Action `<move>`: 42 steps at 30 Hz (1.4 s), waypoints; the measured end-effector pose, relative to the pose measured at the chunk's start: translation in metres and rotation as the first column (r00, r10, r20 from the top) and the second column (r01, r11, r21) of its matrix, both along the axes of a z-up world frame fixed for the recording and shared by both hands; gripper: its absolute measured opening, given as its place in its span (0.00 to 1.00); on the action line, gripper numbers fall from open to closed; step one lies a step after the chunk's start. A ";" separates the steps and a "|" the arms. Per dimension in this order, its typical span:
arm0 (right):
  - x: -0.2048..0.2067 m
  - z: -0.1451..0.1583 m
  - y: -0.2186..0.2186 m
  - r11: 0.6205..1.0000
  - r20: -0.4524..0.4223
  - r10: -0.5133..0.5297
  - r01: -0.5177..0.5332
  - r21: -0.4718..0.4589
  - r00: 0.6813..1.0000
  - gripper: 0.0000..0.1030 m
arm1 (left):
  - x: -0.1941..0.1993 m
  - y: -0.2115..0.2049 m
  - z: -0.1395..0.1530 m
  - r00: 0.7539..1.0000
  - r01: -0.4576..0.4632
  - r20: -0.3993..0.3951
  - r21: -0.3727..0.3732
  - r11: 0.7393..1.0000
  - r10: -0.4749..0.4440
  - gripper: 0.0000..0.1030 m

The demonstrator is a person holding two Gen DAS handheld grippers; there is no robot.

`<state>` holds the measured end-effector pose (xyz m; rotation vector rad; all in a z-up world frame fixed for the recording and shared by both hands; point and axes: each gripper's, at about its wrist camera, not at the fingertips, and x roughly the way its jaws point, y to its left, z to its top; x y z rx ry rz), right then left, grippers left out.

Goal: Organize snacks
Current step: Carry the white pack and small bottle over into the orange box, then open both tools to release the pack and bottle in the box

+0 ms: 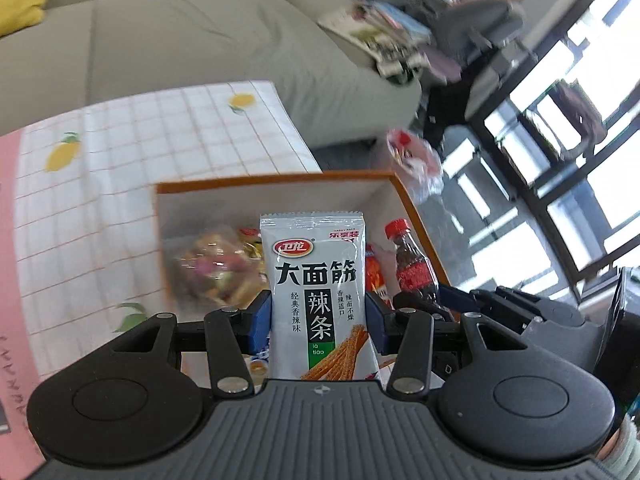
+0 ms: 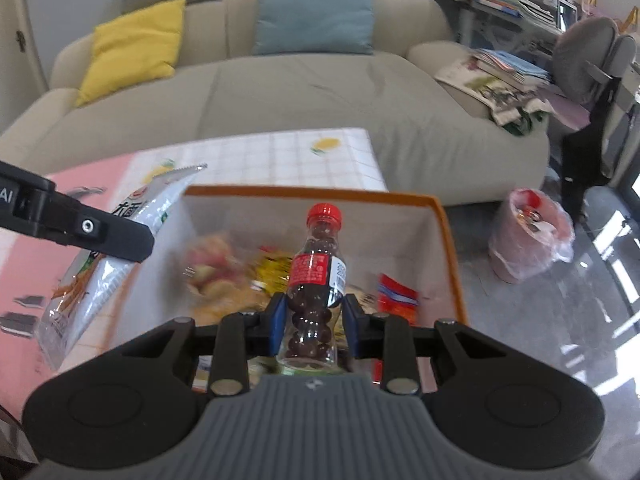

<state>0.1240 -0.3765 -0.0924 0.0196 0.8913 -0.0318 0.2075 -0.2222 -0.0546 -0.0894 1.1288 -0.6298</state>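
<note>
My left gripper (image 1: 318, 316) is shut on a silver latiao snack packet (image 1: 318, 288), held upright over the near edge of an orange-rimmed white box (image 1: 416, 204). My right gripper (image 2: 314, 320) is shut on a small cola-shaped bottle of chocolate balls with a red cap (image 2: 316, 280), held upright above the same box (image 2: 448, 232). The box holds several snack bags (image 2: 224, 276). In the right wrist view the left gripper's finger (image 2: 108, 240) and the silver packet (image 2: 104, 264) show at the left, beside the box's left wall. The bottle (image 1: 412, 268) also shows in the left wrist view.
The box sits on a table with a checked lemon-print cloth (image 2: 256, 156) and a pink mat (image 2: 24, 280). A beige sofa (image 2: 304, 96) with yellow and blue cushions stands behind. A pink bin with a plastic bag (image 2: 528, 236) stands on the floor at the right.
</note>
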 end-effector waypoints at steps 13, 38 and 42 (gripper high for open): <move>0.030 -0.057 -0.020 0.996 -0.149 0.002 -0.016 -0.092 0.989 0.27 | 0.019 -0.049 -0.063 0.998 0.058 -0.037 0.200 0.978 -0.052 0.53; 0.044 -0.034 0.004 0.977 -0.229 -0.025 -0.025 -0.210 0.973 0.54 | 0.000 -0.039 -0.021 0.989 0.111 0.068 0.265 0.958 -0.133 0.77; 0.039 -0.001 0.011 0.982 -0.168 -0.027 -0.005 -0.187 0.985 0.60 | -0.007 -0.024 0.014 0.981 0.077 0.157 0.242 0.967 -0.117 0.77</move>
